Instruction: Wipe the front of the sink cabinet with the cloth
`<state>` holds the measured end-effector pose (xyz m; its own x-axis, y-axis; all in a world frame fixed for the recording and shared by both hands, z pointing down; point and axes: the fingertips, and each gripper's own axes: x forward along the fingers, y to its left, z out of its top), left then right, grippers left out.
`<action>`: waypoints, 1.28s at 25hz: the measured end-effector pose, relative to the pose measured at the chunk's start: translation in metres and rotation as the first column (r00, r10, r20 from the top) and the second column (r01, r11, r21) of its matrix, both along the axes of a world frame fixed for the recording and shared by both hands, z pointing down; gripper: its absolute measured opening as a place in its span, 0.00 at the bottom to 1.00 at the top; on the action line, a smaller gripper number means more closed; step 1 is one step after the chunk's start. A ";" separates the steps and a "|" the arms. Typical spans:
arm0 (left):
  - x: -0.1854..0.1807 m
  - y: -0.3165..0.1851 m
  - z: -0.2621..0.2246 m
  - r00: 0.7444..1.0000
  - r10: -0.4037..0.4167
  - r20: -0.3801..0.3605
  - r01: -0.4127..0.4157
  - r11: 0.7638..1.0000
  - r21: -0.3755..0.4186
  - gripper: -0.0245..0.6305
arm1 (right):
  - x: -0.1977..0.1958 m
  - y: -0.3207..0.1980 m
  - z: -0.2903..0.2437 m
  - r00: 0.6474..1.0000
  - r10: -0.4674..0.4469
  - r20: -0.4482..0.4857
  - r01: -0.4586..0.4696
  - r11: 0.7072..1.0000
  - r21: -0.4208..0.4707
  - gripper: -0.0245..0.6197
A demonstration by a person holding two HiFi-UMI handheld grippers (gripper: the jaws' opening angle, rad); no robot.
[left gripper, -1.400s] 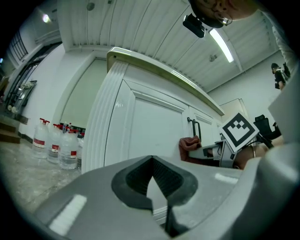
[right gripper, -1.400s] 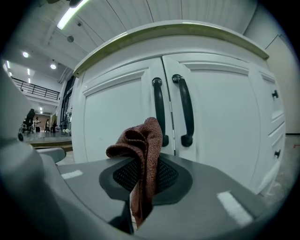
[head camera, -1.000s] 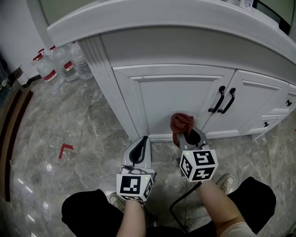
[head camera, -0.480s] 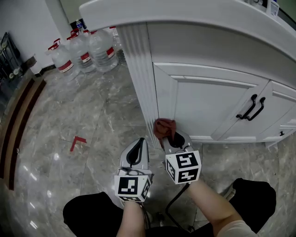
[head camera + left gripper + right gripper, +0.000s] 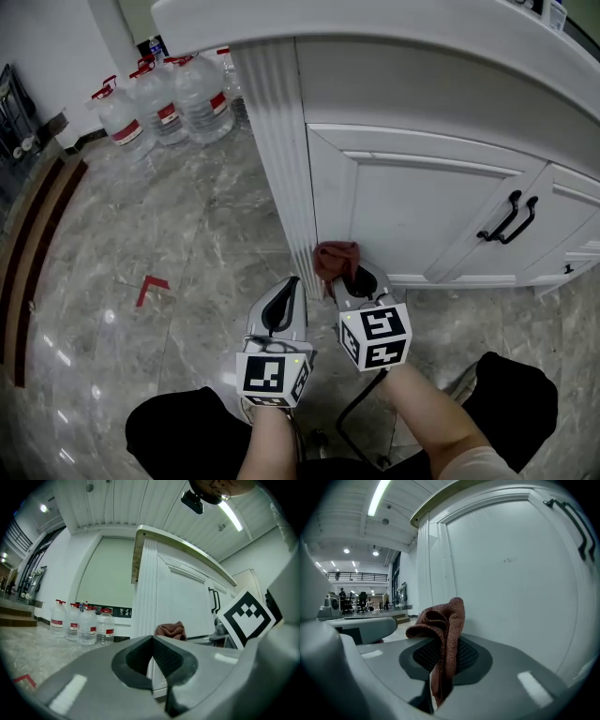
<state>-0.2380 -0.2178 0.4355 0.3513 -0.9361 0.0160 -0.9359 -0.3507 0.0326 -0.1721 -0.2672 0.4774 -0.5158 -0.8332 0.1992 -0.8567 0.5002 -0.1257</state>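
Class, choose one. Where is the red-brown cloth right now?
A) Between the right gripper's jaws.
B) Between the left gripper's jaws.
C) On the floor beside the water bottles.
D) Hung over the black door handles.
A: the right gripper view shows the cloth pinched in the right gripper, jaws shut on it.

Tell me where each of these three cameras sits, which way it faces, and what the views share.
Head view: on the person's head, looking steeply down at floor and cabinet door; forearms, left tool and right tool show.
Left gripper view: on the left tool, looking along its shut jaws toward the fluted corner and water bottles; right tool's marker cube at right.
Right gripper view: on the right tool, looking along jaws shut on the cloth at the door.
Shared: all three show cloth and door handles.
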 end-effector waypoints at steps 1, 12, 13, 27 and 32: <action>0.004 0.000 0.000 1.000 0.006 -0.001 -0.006 1.000 0.000 0.04 | 0.005 0.000 0.000 1.000 0.006 -0.003 -0.006 1.000 0.001 0.17; 0.072 -0.002 -0.003 0.994 0.108 -0.001 -0.108 0.994 0.006 0.04 | 0.101 0.002 -0.003 0.988 0.145 -0.051 -0.144 0.989 0.022 0.17; 0.079 -0.003 -0.003 0.993 0.119 0.000 -0.119 0.993 0.006 0.04 | 0.111 0.002 -0.003 0.986 0.158 -0.059 -0.157 0.987 0.027 0.17; 0.130 0.001 0.006 0.979 0.202 0.012 -0.202 0.979 -0.014 0.04 | 0.221 0.014 -0.006 0.935 0.355 0.001 -0.354 0.935 -0.028 0.17; 0.122 0.002 0.011 0.985 0.163 -0.058 -0.164 0.986 -0.015 0.04 | 0.250 0.024 0.005 0.903 0.422 -0.083 -0.425 0.905 -0.022 0.16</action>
